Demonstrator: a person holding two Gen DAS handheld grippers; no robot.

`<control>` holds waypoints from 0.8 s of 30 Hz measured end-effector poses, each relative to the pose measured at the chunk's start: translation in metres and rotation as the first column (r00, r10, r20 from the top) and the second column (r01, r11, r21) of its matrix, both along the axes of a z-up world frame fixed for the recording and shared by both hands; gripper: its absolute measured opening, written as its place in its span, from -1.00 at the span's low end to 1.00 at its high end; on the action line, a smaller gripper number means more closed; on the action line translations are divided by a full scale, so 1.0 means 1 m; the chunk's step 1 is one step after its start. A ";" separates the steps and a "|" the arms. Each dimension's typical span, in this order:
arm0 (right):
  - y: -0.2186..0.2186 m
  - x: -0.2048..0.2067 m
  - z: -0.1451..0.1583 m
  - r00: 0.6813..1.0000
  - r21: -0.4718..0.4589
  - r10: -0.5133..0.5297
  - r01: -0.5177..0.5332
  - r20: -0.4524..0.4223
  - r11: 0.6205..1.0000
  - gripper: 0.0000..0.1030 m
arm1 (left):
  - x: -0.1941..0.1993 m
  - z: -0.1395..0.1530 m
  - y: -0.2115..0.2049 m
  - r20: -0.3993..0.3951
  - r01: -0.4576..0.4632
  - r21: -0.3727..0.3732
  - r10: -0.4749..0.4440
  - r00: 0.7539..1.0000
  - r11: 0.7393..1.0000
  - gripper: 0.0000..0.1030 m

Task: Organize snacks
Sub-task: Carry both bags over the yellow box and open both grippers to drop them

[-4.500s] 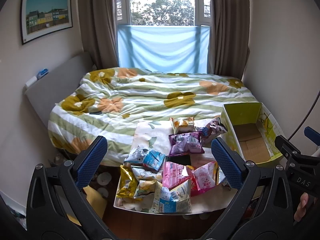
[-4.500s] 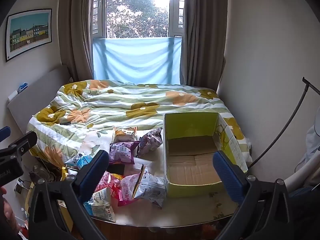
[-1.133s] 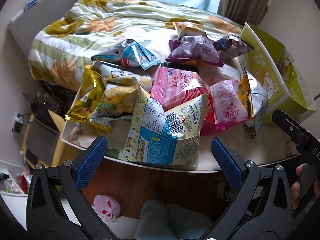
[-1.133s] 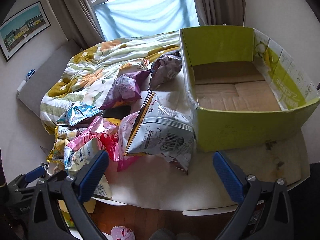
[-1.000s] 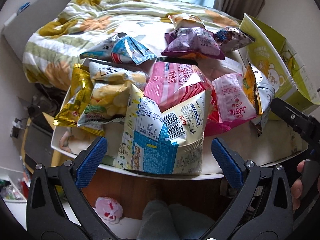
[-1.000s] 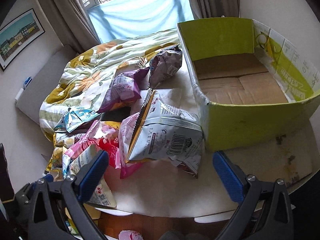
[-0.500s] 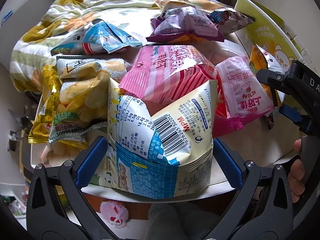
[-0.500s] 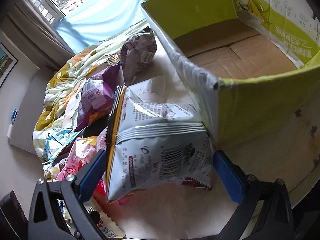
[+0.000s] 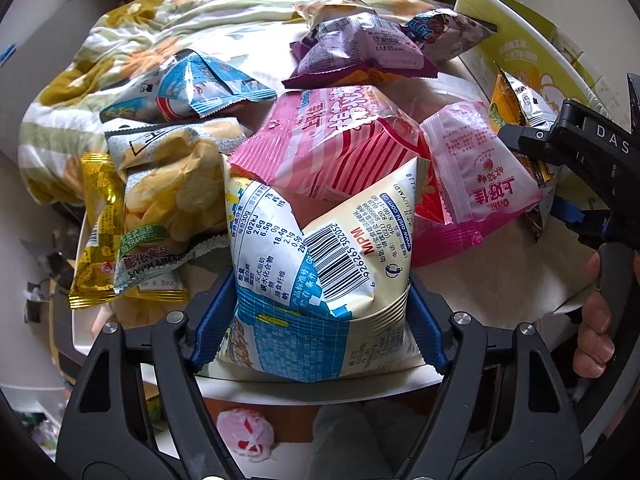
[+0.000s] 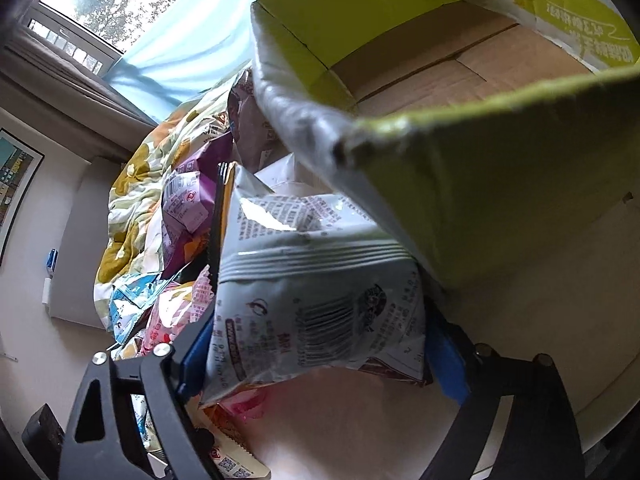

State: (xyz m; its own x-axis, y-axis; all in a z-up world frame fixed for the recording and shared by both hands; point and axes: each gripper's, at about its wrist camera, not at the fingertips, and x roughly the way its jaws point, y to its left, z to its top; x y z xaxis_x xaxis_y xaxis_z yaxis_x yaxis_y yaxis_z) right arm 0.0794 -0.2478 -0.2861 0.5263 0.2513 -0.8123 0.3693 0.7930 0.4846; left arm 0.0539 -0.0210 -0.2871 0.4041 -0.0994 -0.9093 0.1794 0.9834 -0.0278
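A heap of snack bags lies on a white table (image 9: 500,280). At its near edge stands a cream and blue snack bag (image 9: 320,264). My left gripper (image 9: 318,332) is closing on it, and both blue pads touch its crumpled lower sides. In the right wrist view a silver snack bag (image 10: 312,280) lies against the green cardboard box (image 10: 460,208). My right gripper (image 10: 320,344) is closing around it, a pad against each side. The box is open on top, and the part of its brown floor that shows holds nothing.
Behind the held cream bag sit a pink striped bag (image 9: 332,140), a pale pink bag (image 9: 480,176), a purple bag (image 9: 360,48), a blue bag (image 9: 200,84) and yellow chip bags (image 9: 168,200). A flowered quilt (image 9: 120,40) covers the bed beyond. A hand (image 9: 596,340) shows at right.
Both grippers came down to the table from a high view of the room. In the last half second their jaws narrowed from wide apart onto the cream bag and the silver bag.
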 end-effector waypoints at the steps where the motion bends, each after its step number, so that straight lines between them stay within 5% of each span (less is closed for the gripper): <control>1: -0.001 -0.002 0.000 1.000 0.003 -0.001 0.001 0.002 1.000 0.60 | 0.000 0.001 0.000 0.001 -0.001 0.003 0.001 1.000 1.000 0.46; 12: -0.017 -0.032 0.021 0.998 0.025 -0.005 0.003 0.065 1.000 0.44 | -0.015 0.025 0.003 0.033 0.009 -0.017 -0.008 0.999 1.000 0.46; 24: -0.005 -0.053 0.095 0.981 -0.047 0.075 -0.067 0.179 0.997 0.44 | -0.019 0.099 0.010 0.152 0.052 -0.043 -0.044 0.987 0.998 0.46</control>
State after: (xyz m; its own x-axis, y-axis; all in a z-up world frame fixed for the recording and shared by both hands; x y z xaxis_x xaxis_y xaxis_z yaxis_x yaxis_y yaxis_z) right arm 0.0259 -0.2524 -0.1912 0.6475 0.2622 -0.7155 0.2205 0.8343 0.5053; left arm 0.0346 -0.0110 -0.1879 0.5299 -0.1631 -0.8322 0.2321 0.9718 -0.0427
